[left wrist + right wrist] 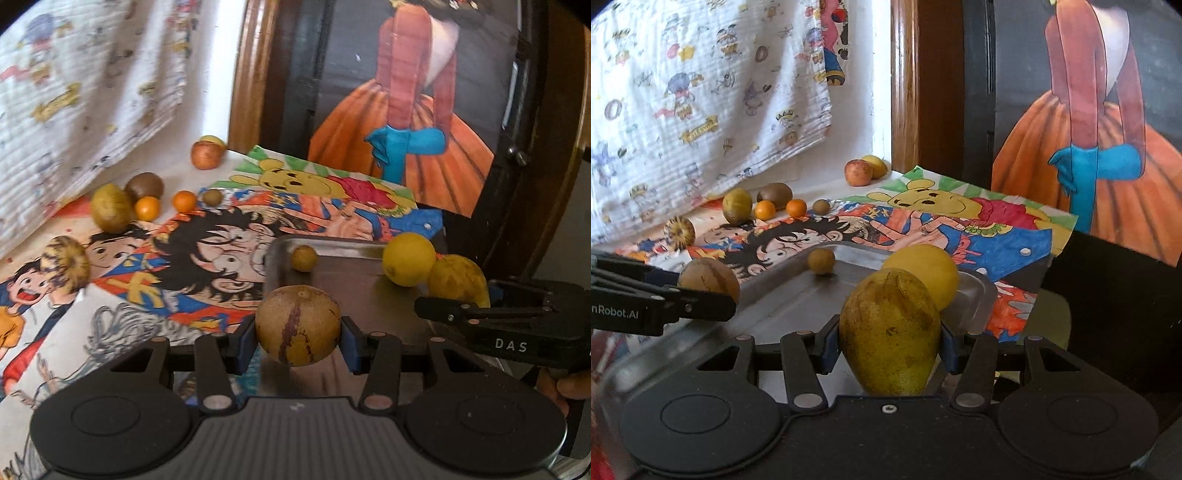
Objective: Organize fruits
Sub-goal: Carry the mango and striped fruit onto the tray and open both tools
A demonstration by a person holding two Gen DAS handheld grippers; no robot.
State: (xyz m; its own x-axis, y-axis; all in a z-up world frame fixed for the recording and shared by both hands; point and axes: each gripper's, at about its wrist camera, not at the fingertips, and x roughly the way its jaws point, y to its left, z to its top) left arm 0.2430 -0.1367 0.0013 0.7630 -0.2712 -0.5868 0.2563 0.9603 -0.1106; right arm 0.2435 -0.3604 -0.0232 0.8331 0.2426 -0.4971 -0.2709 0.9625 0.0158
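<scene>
Right gripper (pixel 890 347) clamps a mango (pixel 891 332), long axis upright, narrow end down. Left gripper (pixel 297 332) clamps a round brown fruit (pixel 297 325) over the metal tray (pixel 354 273).

Brown round fruit (pixel 297 325) bears a dark red streak; the mango (pixel 890 332) is yellow-green, speckled — grey metal tray (pixel 798 295), two small orange fruits (pixel 780 209) far left.

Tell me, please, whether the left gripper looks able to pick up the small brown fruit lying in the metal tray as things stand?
Probably not yet: the left gripper is shut on a round brown fruit. The path over the metal tray to the small brown fruit looks free otherwise.
</scene>
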